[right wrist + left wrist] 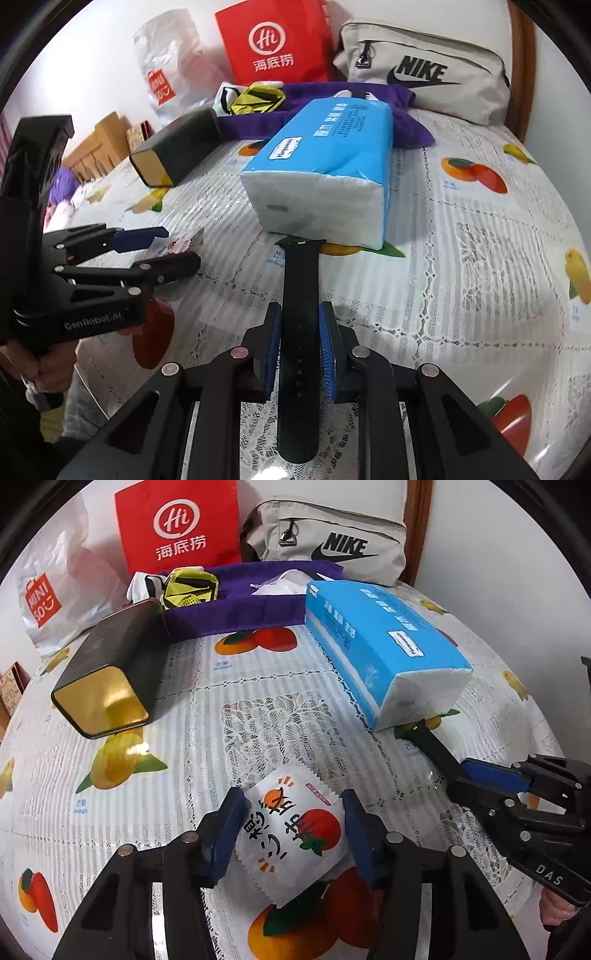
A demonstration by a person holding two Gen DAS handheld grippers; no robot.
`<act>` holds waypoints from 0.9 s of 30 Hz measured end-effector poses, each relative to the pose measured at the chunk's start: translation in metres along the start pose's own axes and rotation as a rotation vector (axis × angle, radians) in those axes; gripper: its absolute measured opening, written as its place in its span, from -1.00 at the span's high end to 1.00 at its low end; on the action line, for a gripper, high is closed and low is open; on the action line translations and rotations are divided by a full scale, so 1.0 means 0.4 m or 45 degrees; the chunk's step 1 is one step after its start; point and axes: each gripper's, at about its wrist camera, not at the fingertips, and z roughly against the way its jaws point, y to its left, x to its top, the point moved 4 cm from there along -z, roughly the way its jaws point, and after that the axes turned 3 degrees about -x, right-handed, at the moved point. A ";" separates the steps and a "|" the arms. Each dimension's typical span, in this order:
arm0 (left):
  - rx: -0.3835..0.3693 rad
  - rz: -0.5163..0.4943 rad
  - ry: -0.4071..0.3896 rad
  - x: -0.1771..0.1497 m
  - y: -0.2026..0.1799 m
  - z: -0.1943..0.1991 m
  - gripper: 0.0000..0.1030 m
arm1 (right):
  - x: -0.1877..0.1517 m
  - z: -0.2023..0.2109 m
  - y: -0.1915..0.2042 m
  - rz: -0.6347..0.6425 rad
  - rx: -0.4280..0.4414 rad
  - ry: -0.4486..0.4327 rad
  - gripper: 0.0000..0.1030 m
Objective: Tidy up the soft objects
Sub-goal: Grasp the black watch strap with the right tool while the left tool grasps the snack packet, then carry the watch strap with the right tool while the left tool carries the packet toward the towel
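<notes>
My left gripper [293, 805] is shut on a small white wipe packet [291, 830] printed with orange fruit, held just above the tablecloth. My right gripper [300, 325] is shut on a black watch strap [299, 332] whose far end reaches the blue tissue pack [325, 173]. In the left wrist view the right gripper [480, 775] comes in from the right with the strap [432, 744] touching the tissue pack [380, 642]. In the right wrist view the left gripper [162, 247] shows at the left with the packet [183, 242] between its fingers.
A black and gold box [110, 672] lies on its side at the left. Behind are a purple cloth [240, 602] with a yellow pouch [188, 587], a red paper bag [177, 524], a Miniso plastic bag [44, 598] and a beige Nike bag [325, 539].
</notes>
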 end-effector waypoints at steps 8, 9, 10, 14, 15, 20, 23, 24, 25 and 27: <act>-0.095 0.142 -0.012 -0.006 0.045 0.025 0.57 | 0.010 -0.006 0.008 0.006 -0.037 0.011 0.60; -0.103 0.145 -0.009 -0.007 0.048 0.026 0.58 | 0.010 -0.005 0.010 -0.006 -0.043 0.009 0.60; -0.109 0.150 -0.008 -0.009 0.052 0.029 0.58 | 0.009 -0.003 0.010 -0.016 -0.048 0.009 0.60; -0.133 0.159 -0.006 -0.018 0.072 0.055 0.60 | 0.010 0.011 0.016 -0.054 -0.059 0.014 0.60; -0.130 0.159 -0.004 -0.020 0.078 0.060 0.61 | 0.012 0.018 0.019 -0.061 -0.057 0.009 0.60; -0.124 0.184 -0.030 -0.016 0.114 0.097 0.61 | 0.024 0.060 0.036 -0.094 -0.028 -0.030 0.60; -0.126 0.176 -0.048 -0.004 0.128 0.119 0.61 | 0.027 0.079 0.049 -0.108 -0.043 -0.039 0.60; -0.127 0.175 -0.053 0.001 0.133 0.125 0.61 | 0.027 0.083 0.053 -0.109 -0.040 -0.037 0.60; -0.125 0.175 -0.058 0.006 0.137 0.131 0.61 | 0.029 0.090 0.060 -0.107 -0.034 -0.036 0.60; -0.119 0.181 -0.077 0.016 0.148 0.144 0.61 | 0.034 0.107 0.076 -0.094 -0.010 -0.037 0.60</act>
